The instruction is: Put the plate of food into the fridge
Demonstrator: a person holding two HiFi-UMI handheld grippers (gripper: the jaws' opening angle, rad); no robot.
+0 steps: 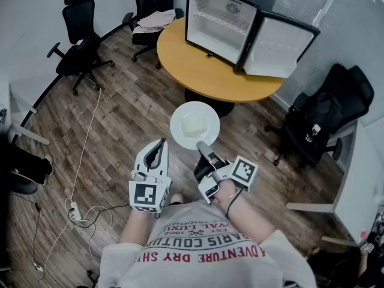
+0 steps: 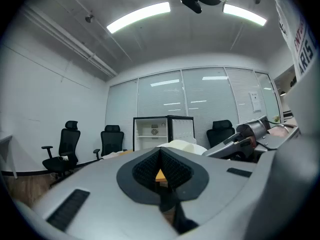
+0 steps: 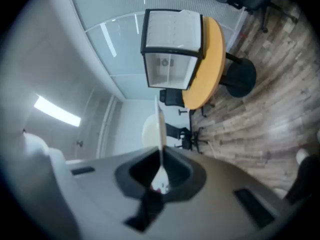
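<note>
A white plate (image 1: 195, 125) with pale food (image 1: 194, 125) on it hangs over the wooden floor, held by its near rim. My right gripper (image 1: 204, 150) is shut on that rim; in the right gripper view the plate (image 3: 160, 126) shows edge-on between the jaws. My left gripper (image 1: 157, 150) is beside it on the left, jaws shut with nothing in them (image 2: 161, 170). The small fridge (image 1: 223, 21) stands on the round orange table (image 1: 207, 71) ahead, its door (image 1: 277, 45) swung open to the right and its white inside bare.
Black office chairs stand at the far left (image 1: 81, 38), behind the table (image 1: 153, 14) and at the right (image 1: 327, 119). A white cable and power strip (image 1: 75, 212) lie on the floor at the left. White desks (image 1: 360, 185) border the right side.
</note>
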